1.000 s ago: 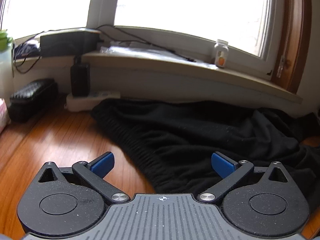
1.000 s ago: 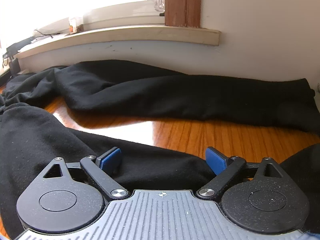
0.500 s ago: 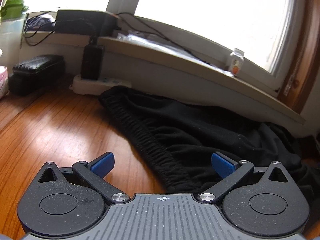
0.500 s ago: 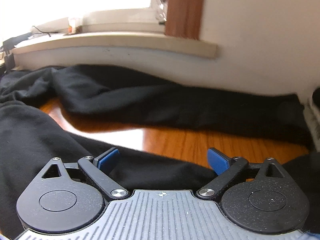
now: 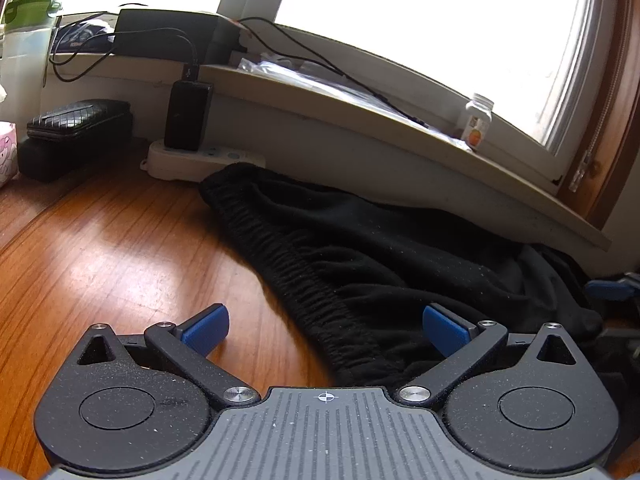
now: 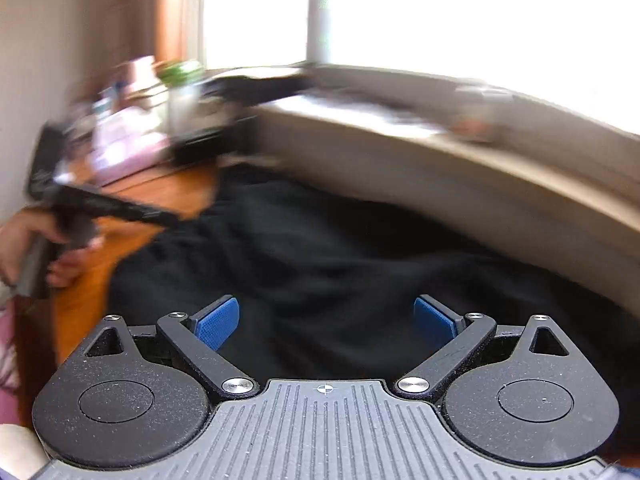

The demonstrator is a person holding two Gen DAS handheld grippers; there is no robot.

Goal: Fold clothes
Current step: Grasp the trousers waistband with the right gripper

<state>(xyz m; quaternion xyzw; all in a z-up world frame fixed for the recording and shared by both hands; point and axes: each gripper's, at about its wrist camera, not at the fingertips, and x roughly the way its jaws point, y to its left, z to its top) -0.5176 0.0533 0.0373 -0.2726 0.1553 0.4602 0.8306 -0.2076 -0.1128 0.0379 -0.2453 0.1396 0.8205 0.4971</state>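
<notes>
Clutter lines the far edge of the wooden desk [image 5: 100,248] in the left wrist view: a white power strip [image 5: 200,158] with a black adapter [image 5: 188,114] plugged upright into it, a black woven case [image 5: 78,120] to its left, and a clear bottle with a green lid [image 5: 28,40] at the far left. Cables [image 5: 304,52] trail along the window sill [image 5: 400,120], where a small white pill bottle [image 5: 478,122] stands near the right end.

The black garment [image 5: 380,256] lies spread on the desk below the sill, its gathered elastic waistband [image 5: 296,268] running diagonally from just beside the power strip toward the camera. The left claw [image 5: 326,326] is spread wide and grips nothing; its left blue pad sits over bare wood, its right pad over the black fabric, with the waistband's near end between them.

The right wrist view is heavily blurred. The right claw [image 6: 326,320] is likewise wide apart and empty, both pads over the black garment [image 6: 340,256], which fills the middle of the view. At the left edge a person's hand [image 6: 36,248] grips the handle of the other tool, above a strip of bare desk [image 6: 92,280]. Blurred objects crowd the far left corner, a green-lidded bottle [image 6: 180,76] among them; the rest cannot be made out.
</notes>
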